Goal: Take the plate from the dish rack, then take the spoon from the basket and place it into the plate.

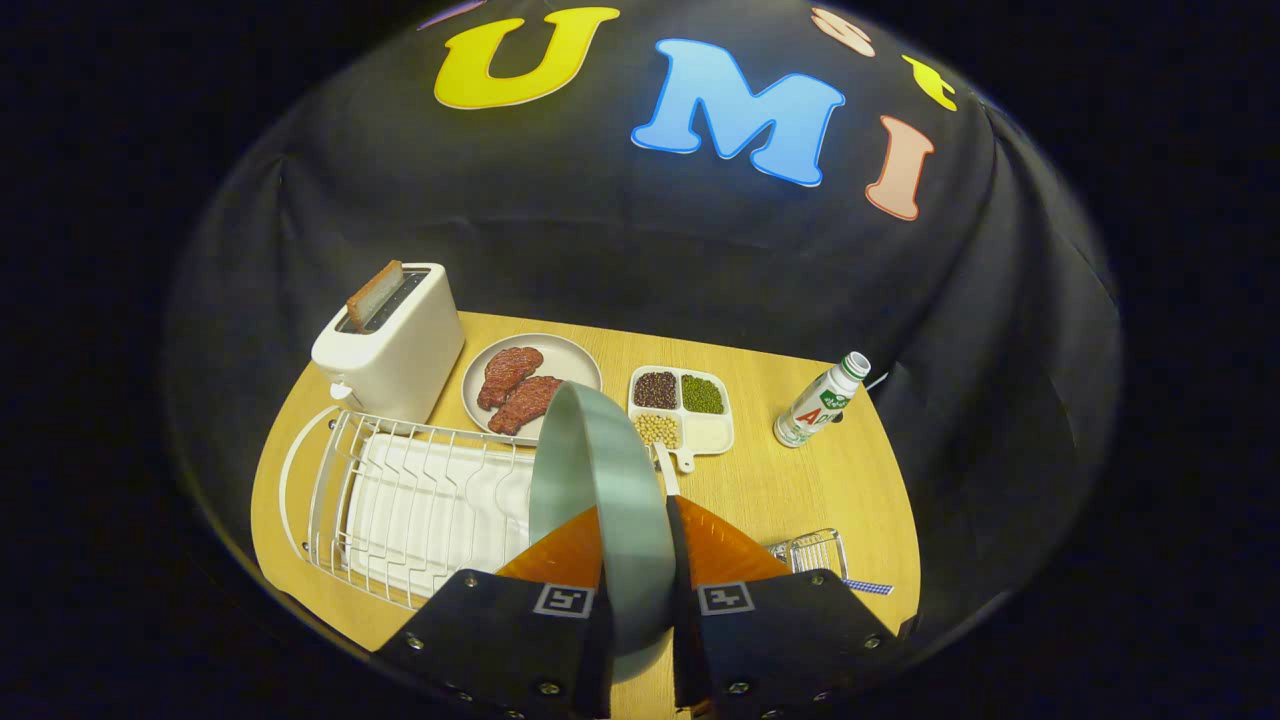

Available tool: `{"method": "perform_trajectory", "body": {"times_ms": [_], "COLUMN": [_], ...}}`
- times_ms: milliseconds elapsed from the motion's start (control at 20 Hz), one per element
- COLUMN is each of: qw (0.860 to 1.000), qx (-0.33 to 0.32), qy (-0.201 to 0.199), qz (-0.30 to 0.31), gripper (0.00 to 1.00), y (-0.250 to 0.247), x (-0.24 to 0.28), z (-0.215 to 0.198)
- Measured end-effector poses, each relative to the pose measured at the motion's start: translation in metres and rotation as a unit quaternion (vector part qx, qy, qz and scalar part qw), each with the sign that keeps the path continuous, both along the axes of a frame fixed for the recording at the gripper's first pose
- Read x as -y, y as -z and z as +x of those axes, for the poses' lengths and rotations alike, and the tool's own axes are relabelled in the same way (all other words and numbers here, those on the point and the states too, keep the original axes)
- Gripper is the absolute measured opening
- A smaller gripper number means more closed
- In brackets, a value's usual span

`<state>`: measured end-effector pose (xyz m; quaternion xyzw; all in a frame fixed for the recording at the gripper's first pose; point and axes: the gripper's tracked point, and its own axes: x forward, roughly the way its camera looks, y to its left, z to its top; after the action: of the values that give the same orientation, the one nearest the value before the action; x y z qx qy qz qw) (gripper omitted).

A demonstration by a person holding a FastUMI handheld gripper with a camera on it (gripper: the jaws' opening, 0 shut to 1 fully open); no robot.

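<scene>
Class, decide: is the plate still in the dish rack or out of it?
Out: the plate stands on edge, clamped between the gripper fingers, above the dish rack.

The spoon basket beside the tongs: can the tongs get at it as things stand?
Probably not yet. The tongs are shut on the plate, held on edge between the fingers, so they have no free grip. The basket lies just beside the right finger, with bare table around it.

Legible text — bottle beside the divided tray: label carries a large red "A" and smaller print too small to make out. Gripper finger bases: square coded markers, no words.
</scene>
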<state>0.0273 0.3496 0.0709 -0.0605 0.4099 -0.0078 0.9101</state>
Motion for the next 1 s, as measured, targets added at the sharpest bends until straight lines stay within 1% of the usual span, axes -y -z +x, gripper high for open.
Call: {"method": "perform_trajectory", "body": {"times_ms": [150,350,550,700,800,1000], "qw": [0.998,0.993,0.982,0.978,0.976,0.964], "qx": [0.005,0.005,-0.012,-0.023,-0.039,-0.066], "qy": [-0.01,-0.016,-0.011,-0.011,-0.016,-0.026], "qz": [0.064,0.115,0.187,0.206,0.216,0.256], "gripper": [0.23,0.23,0.23,0.23,0.23,0.23], "y": [-0.005,0.002,0.013,0.032,0.046,0.075], "x": [0.016,0.054,0.077,0.098,0.102,0.105], "z": [-0.028,-0.069,-0.11,-0.135,-0.15,-0.182]}}
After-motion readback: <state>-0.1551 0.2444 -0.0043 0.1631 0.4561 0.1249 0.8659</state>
